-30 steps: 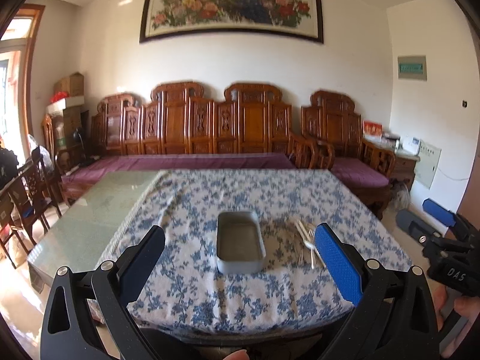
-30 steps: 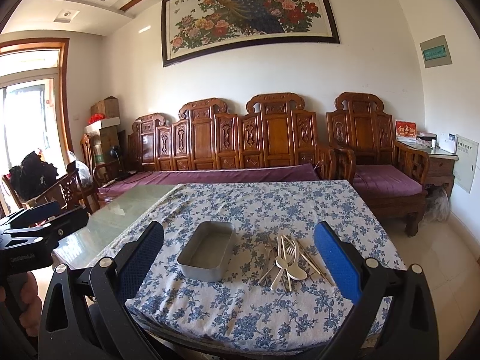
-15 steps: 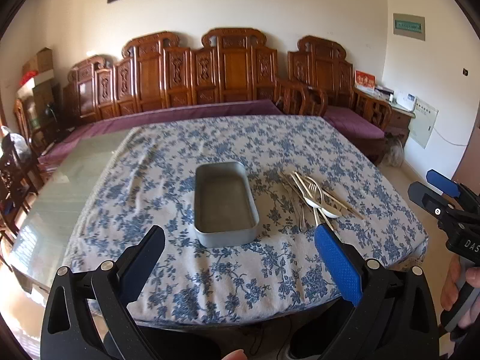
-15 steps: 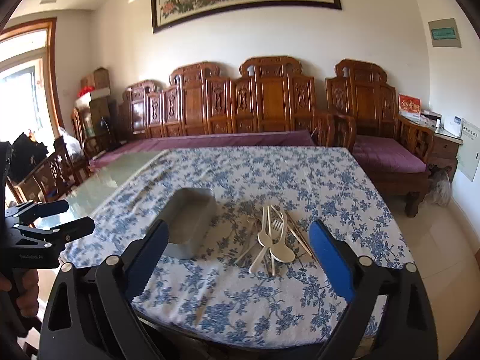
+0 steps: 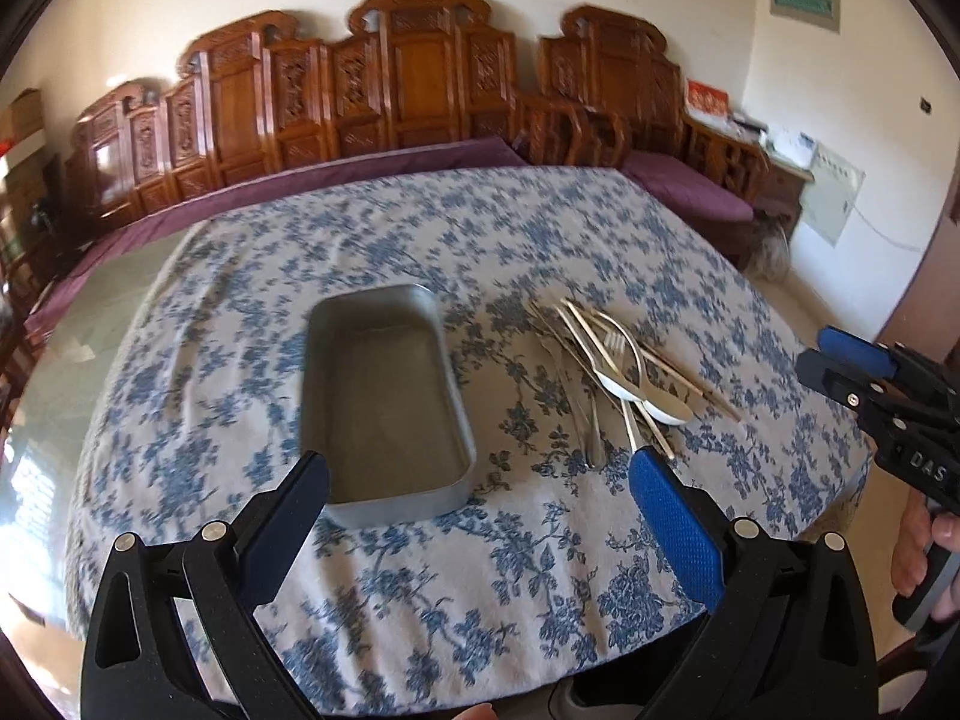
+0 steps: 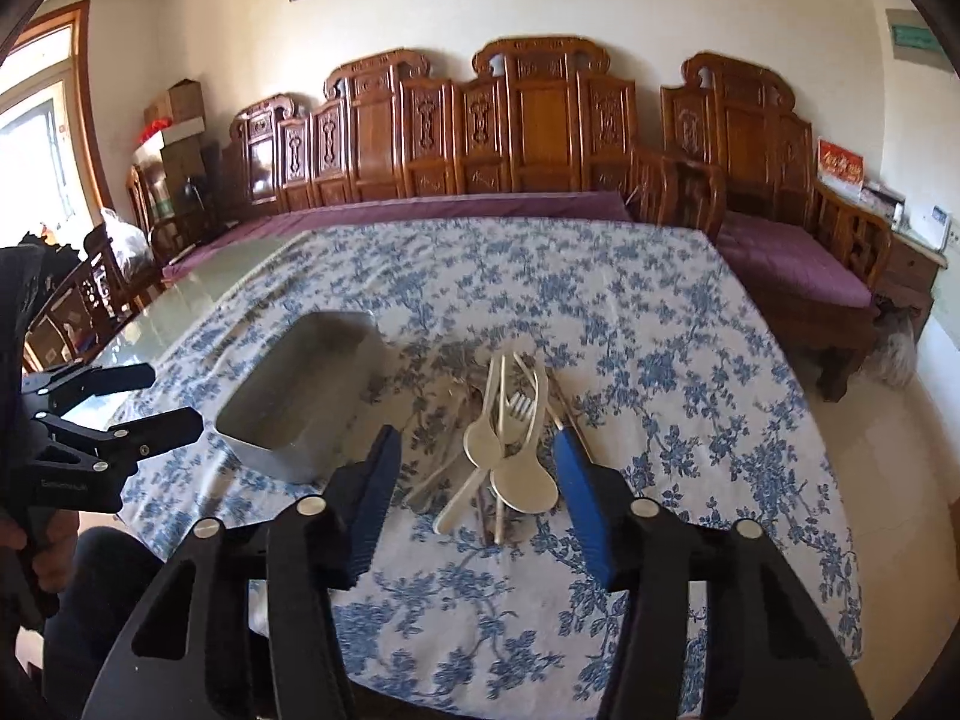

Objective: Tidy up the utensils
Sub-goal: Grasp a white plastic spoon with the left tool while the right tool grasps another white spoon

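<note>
An empty grey metal tray lies on the blue-flowered tablecloth; it also shows in the right wrist view. To its right lies a pile of utensils: white spoons, a fork and chopsticks, seen closer in the right wrist view. My left gripper is open and empty, just in front of the tray's near end. My right gripper is open and empty, with its fingers either side of the pile's near end, above it.
The table carries the cloth, with bare green glass at its left. Carved wooden benches with purple cushions stand behind and to the right. Wooden chairs stand at the left. The right gripper also shows in the left wrist view.
Both grippers have moved forward and tilted down toward the table. The tray and utensils now look much closer. The right gripper's fingers have narrowed somewhat around the utensil pile.
</note>
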The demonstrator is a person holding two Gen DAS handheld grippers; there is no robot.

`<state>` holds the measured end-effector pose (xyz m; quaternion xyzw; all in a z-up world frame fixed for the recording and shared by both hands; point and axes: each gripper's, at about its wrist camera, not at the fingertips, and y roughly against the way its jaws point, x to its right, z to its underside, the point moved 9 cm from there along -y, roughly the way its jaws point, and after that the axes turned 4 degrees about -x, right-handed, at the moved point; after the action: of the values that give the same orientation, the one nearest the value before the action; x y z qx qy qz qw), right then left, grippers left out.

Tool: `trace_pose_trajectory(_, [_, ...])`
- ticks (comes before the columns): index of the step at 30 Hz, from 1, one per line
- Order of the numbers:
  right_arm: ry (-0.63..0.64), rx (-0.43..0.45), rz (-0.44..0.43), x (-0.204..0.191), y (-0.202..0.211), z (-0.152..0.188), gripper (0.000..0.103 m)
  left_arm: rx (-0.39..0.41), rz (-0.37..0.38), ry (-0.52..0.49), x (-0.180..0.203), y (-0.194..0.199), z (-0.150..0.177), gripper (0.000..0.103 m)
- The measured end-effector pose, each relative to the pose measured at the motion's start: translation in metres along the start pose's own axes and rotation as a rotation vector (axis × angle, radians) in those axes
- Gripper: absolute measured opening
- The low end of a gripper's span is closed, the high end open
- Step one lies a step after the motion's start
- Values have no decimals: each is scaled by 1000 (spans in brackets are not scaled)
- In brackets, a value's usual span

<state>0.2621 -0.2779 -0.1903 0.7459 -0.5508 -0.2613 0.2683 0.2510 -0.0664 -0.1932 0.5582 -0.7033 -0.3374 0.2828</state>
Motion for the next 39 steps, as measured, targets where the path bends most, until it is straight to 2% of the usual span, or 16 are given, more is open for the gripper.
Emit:
trace_pose_trajectory(4, [-24, -53, -9, 22, -25, 6, 48, -49, 41, -20, 15, -24, -6, 97])
trace_pose_trajectory(7, [-29, -74, 10, 38, -36, 10, 48, -53, 79, -37, 31, -38, -12, 96])
trace_pose_trajectory(10, [-12, -95, 25, 51, -45, 15, 46, -76, 118, -55, 51, -59, -18, 85])
trace_pose_trajectory(14, [-9, -118, 37, 64, -57, 25, 46, -127, 166, -61, 75, -91, -23, 63])
trace_pose_trajectory(21, [-29, -118, 26, 74, -63, 35, 46, -249, 239, 21, 92, -149, -24, 31])
trace_pose_trajectory(27, [-26, -123, 25, 74, -66, 38, 46, -305, 252, 83, 101, -179, -29, 25])
trace_pose_trajectory(30, [-25, -124, 14, 71, -65, 38, 46, -358, 255, 119, 101, -189, -25, 9])
trace_pose_trajectory(32, [-23, -118, 12, 70, -63, 37, 46, -366, 255, 134, 99, -191, -24, 1])
trace_pose_trajectory(39, [-15, -128, 5, 68, -68, 41, 46, -308, 229, 121, 87, -169, -29, 0])
